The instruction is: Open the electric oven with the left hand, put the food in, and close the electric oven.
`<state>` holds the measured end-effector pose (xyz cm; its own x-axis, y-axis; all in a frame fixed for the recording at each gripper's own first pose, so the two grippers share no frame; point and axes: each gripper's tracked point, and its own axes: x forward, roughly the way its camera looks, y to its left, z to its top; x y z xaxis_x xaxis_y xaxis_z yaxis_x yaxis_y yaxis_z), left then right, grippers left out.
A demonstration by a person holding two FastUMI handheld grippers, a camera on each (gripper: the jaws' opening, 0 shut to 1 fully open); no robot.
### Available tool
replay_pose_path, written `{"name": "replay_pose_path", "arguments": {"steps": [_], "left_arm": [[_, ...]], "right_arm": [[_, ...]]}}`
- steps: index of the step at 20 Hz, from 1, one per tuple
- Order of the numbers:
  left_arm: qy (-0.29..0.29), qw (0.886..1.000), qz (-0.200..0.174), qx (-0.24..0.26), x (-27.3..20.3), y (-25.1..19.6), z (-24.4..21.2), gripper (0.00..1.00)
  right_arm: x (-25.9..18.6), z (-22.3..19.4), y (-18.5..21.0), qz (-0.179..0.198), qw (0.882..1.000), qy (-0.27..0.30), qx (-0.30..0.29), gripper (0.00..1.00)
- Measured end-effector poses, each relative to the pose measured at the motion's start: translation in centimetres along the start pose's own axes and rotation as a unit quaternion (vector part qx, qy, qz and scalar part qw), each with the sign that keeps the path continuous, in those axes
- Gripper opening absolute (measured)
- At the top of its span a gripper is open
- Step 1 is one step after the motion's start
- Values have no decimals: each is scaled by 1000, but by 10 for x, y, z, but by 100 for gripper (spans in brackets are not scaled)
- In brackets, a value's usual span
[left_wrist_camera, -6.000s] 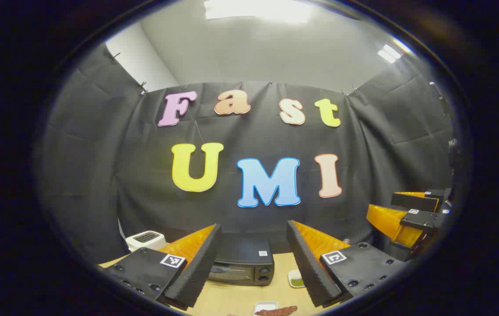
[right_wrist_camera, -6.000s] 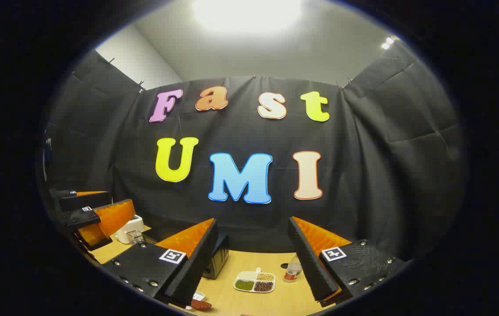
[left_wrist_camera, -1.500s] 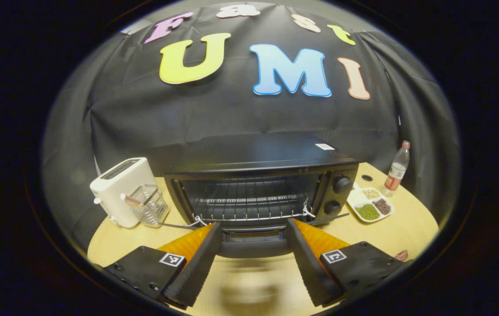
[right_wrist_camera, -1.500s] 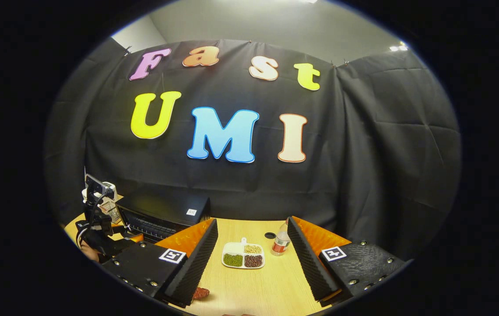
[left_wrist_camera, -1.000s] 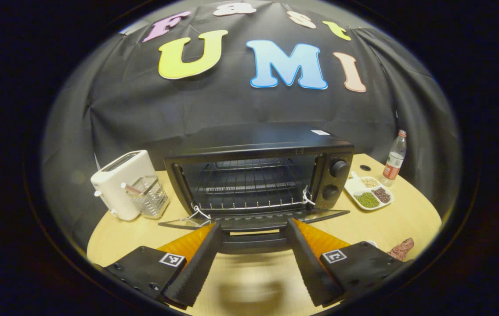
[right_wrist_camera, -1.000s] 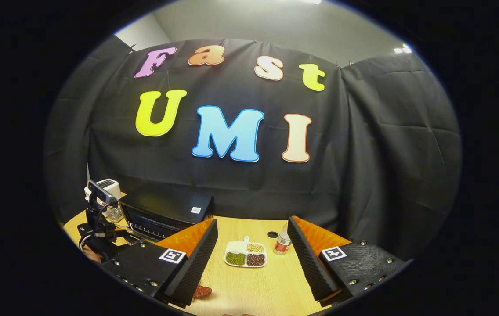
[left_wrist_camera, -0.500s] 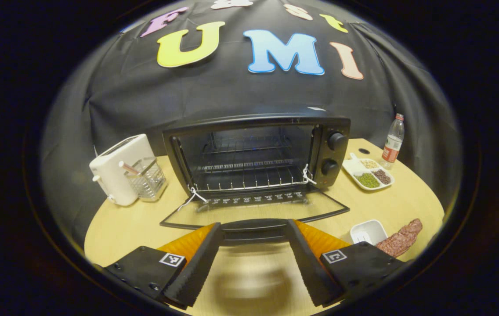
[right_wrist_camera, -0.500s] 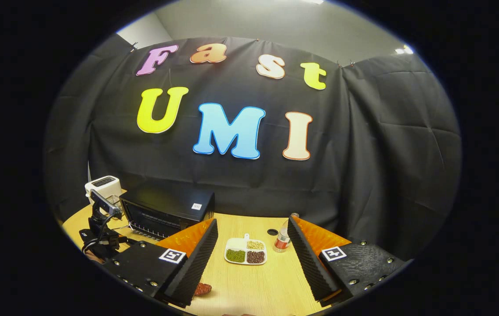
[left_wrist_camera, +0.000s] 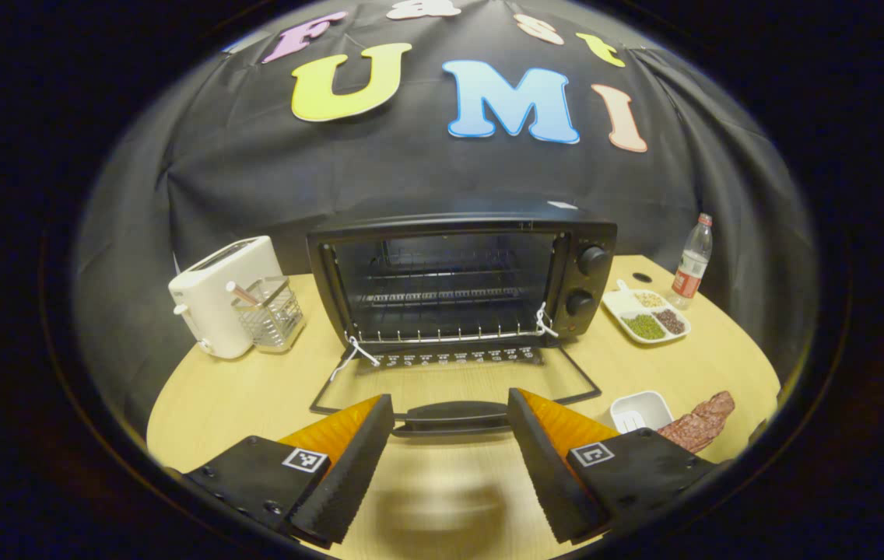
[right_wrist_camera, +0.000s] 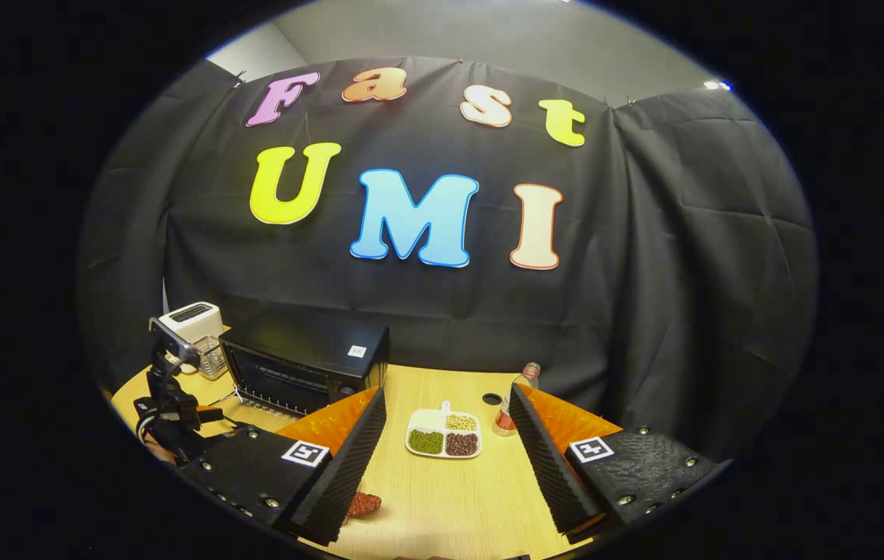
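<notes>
Toaster point(left_wrist_camera: 218, 294), wire basket point(left_wrist_camera: 271, 314), bottle point(left_wrist_camera: 690, 264), divided dish point(left_wrist_camera: 647, 316)

Oven point(left_wrist_camera: 461, 276) black matt metal, wire rack point(left_wrist_camera: 442, 311); table point(left_wrist_camera: 255, 393) pale wood grain; toaster point(left_wrist_camera: 216, 295) glossy white plastic.

A finger of the right gripper point(right_wrist_camera: 446, 455) hides most of the meat strip point(right_wrist_camera: 365, 504); another finger covers part of the bottle point(right_wrist_camera: 506, 411). The counter point(left_wrist_camera: 442, 509) blurs beneath the left gripper point(left_wrist_camera: 448, 459).
</notes>
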<state>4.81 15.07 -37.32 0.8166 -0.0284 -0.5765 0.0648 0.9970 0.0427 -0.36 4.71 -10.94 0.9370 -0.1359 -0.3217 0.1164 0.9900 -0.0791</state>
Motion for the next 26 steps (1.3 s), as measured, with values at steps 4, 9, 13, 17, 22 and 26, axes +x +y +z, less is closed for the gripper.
{"name": "replay_pose_path", "arguments": {"steps": [4, 9, 13, 17, 22, 26], "left_arm": [[-40, 999, 4, -10, -26, 9, 32, 96], [-111, 994, 10, -18, -67, 25, 90, 100], [-171, 985, 9, -22, -105, 42, 140, 99], [-214, 977, -4, -22, -137, 54, 178, 97], [-239, 971, -20, -6, -163, 62, 199, 100], [-239, 971, -9, -11, -168, 61, 203, 92]], "right_arm": [[8, -22, 13, 34, 999, 31, 29, 96], [14, -68, 38, 94, 988, 108, 59, 96], [15, -111, 59, 133, 968, 177, 114, 96], [19, -156, 70, 146, 942, 241, 181, 96], [25, -208, 86, 184, 891, 315, 272, 96], [34, -240, 98, 217, 848, 355, 327, 95]]}}
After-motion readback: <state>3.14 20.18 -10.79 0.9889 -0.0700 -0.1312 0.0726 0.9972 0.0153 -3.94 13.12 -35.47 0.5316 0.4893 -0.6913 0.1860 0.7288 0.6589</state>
